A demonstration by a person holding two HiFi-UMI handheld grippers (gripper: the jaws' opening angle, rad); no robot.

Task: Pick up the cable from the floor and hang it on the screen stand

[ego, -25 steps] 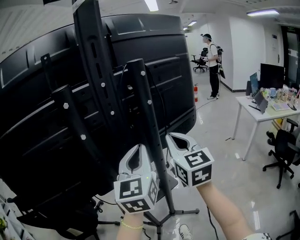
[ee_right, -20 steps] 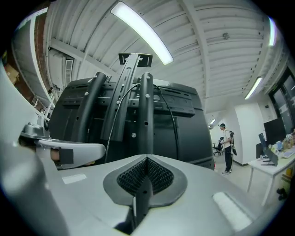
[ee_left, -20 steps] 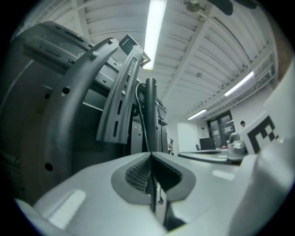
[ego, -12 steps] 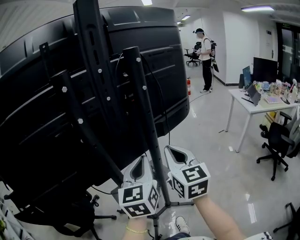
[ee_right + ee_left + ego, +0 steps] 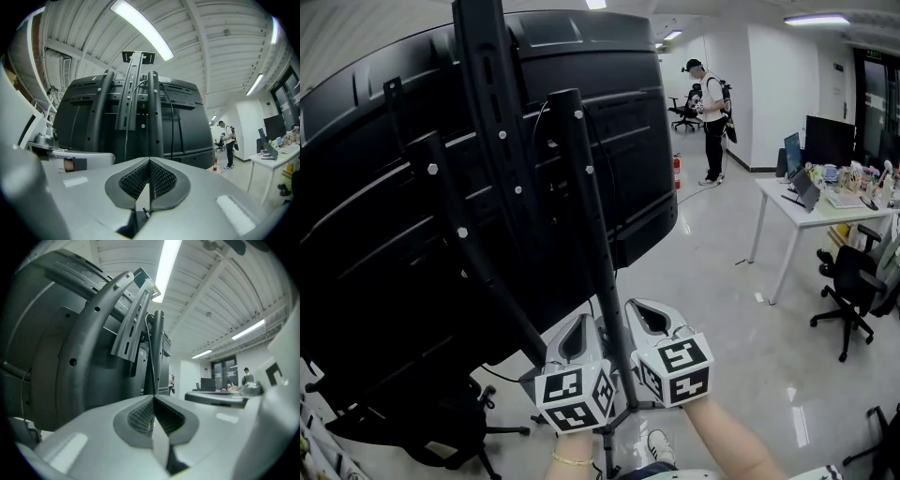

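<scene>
The big black screen (image 5: 384, 234) shows its back, mounted on a black stand with a slanted post (image 5: 591, 244). A thin black cable (image 5: 125, 126) hangs down the stand's bracket and along the post (image 5: 157, 352); in the left gripper view the cable (image 5: 150, 352) rises from just past the jaw tips. My left gripper (image 5: 573, 330) sits to the left of the post and my right gripper (image 5: 645, 311) to its right, both low on the stand. Both are shut, their jaws meeting with nothing seen between them (image 5: 153, 399) (image 5: 149, 161). Whether the left tips touch the cable is unclear.
The stand's feet (image 5: 628, 417) spread on the glossy floor near a shoe (image 5: 659, 448). A black chair base (image 5: 441, 431) lies at lower left. A white desk (image 5: 811, 211) and an office chair (image 5: 853, 281) stand at right. A person (image 5: 711, 122) stands far back.
Both grippers have dropped lower along the post and sit closer either side of it. They stay shut throughout.
</scene>
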